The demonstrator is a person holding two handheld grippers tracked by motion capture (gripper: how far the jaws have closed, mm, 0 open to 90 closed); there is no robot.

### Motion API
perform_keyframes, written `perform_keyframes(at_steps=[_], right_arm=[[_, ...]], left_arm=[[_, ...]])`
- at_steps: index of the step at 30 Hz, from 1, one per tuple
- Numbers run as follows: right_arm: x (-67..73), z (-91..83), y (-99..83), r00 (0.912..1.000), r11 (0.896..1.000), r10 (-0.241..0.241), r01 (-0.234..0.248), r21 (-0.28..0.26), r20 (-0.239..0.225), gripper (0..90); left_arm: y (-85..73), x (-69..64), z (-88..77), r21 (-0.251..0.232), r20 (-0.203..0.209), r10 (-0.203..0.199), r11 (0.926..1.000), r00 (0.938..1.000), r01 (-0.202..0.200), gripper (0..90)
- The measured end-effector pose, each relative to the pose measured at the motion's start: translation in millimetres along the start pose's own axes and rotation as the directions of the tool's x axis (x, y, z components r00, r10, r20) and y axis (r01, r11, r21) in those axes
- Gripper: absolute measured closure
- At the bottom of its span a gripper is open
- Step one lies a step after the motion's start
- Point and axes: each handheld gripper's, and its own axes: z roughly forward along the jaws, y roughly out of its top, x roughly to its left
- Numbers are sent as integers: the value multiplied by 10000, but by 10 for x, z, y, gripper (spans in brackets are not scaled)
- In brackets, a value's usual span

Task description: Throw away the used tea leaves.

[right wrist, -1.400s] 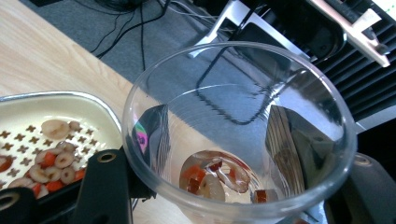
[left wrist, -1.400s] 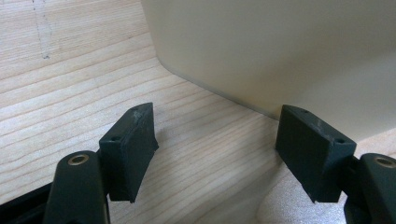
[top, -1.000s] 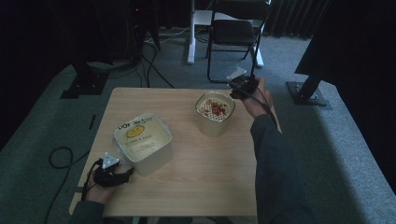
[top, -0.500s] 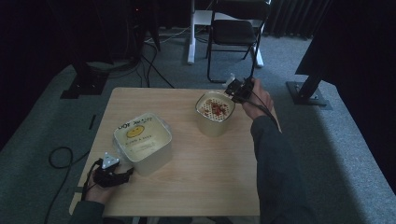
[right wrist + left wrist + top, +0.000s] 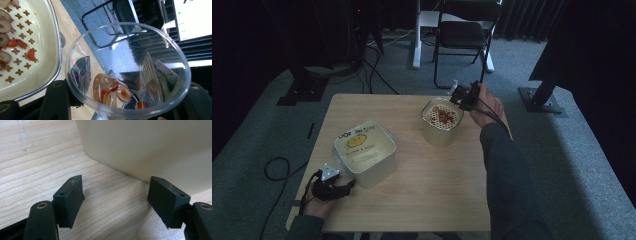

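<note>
A clear plastic cup (image 5: pixel 140 57), tilted on its side, is clamped between the jaws of my right gripper (image 5: pixel 125 100). A few red and pale dried fruit pieces (image 5: pixel 112 91) lie inside it. In the high view this right gripper (image 5: pixel 465 96) hangs at the far right rim of a cream pot (image 5: pixel 439 135). The pot's perforated insert (image 5: pixel 37 55) carries more red pieces. My left gripper (image 5: pixel 337 188) rests on the table at the near left, open, with nothing between its fingers (image 5: pixel 71 197). It faces the wall of a cream tub (image 5: pixel 150 147).
The cream tub (image 5: pixel 364 150) with a yellow smiley label stands at the table's left (image 5: pixel 427 195). A black chair (image 5: pixel 462 35) and stand bases sit on the carpet beyond the far edge. A cable loops on the floor at the left.
My right hand with the cup has shifted slightly left, toward the pot's rim. The left gripper has stayed put.
</note>
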Motion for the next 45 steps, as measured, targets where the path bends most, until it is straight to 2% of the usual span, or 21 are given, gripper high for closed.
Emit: perform_keyframes(at_steps=[4,10,17,18,19,20,22,25,26,28,30,31,32,33,36,37,39,41,42,44,45], right_arm=[[30,4,16,9991,9992,-375,372,177,191,398],[77,-4,55,9885,9890,-1421,1396,485,523,399],[146,-22,102,9593,9615,-2666,2580,950,927,399],[156,-22,110,9541,9564,-2841,2749,991,952,400],[175,-25,118,9437,9470,-3127,3008,1128,1083,400],[175,-25,118,9437,9470,-3127,3008,1128,1083,400],[225,-40,149,9194,9251,-3728,3579,1267,1251,400],[257,-34,165,8987,9065,-4152,3957,1472,1411,401],[257,-34,165,8987,9065,-4152,3957,1472,1411,401],[301,-25,165,8699,8797,-4681,4420,1754,1552,401],[357,-26,167,8264,8445,-5305,4959,2025,1889,402],[357,-26,167,8264,8445,-5305,4959,2025,1889,402],[379,-32,173,8150,8344,-5464,5099,2091,1930,402],[413,-40,181,7863,8128,-5797,5396,2196,2137,403],[439,-46,193,7649,7959,-6033,5596,2311,2256,404],[439,-46,193,7649,7959,-6033,5596,2311,2256,404],[448,-54,200,7459,7799,-6244,5784,2393,2320,405],[450,-59,204,7341,7707,-6359,5875,2468,2382,406],[450,-59,204,7341,7707,-6359,5875,2468,2382,406],[452,-61,209,7201,7587,-6502,5990,2561,2422,407],[458,-64,209,7166,7573,-6520,5998,2583,2478,407]], left_arm=[[-1,0,0,-1,-2,2,10000,10000,-2,290],[-1,1,0,-1,1,6,10000,10000,-6,290],[-1,1,-1,9,0,20,10000,10000,-20,290],[0,1,-1,13,3,15,10000,10000,-15,290],[0,2,-2,25,10,18,10000,10000,-18,290],[0,2,-2,25,10,18,10000,10000,-18,290],[0,1,-2,21,4,13,10000,10000,-13,290],[-1,-1,1,-8,-9,8,10000,10000,-8,290],[-1,-1,1,-8,-9,8,10000,10000,-8,290],[-1,1,0,-12,0,2,10000,10000,-2,290],[-1,0,1,-14,-4,3,10000,10000,-3,290],[-1,0,1,-14,-4,3,10000,10000,-3,290],[-1,0,1,-14,-9,4,10000,10000,-4,290],[-1,-1,1,-9,-13,4,10000,10000,-4,290],[-1,-2,1,-12,-16,9,10000,10000,-9,290],[-1,-1,1,-14,-13,3,10000,10000,-3,290],[-1,0,1,-15,-8,4,10000,10000,-4,290],[-1,0,1,-14,-7,5,10000,10000,-5,290],[-1,-1,1,-13,-8,3,10000,10000,-3,290],[-1,-1,1,-17,-12,9,10000,10000,-9,290],[-1,-1,1,-18,-11,5,10000,10000,-5,290]])
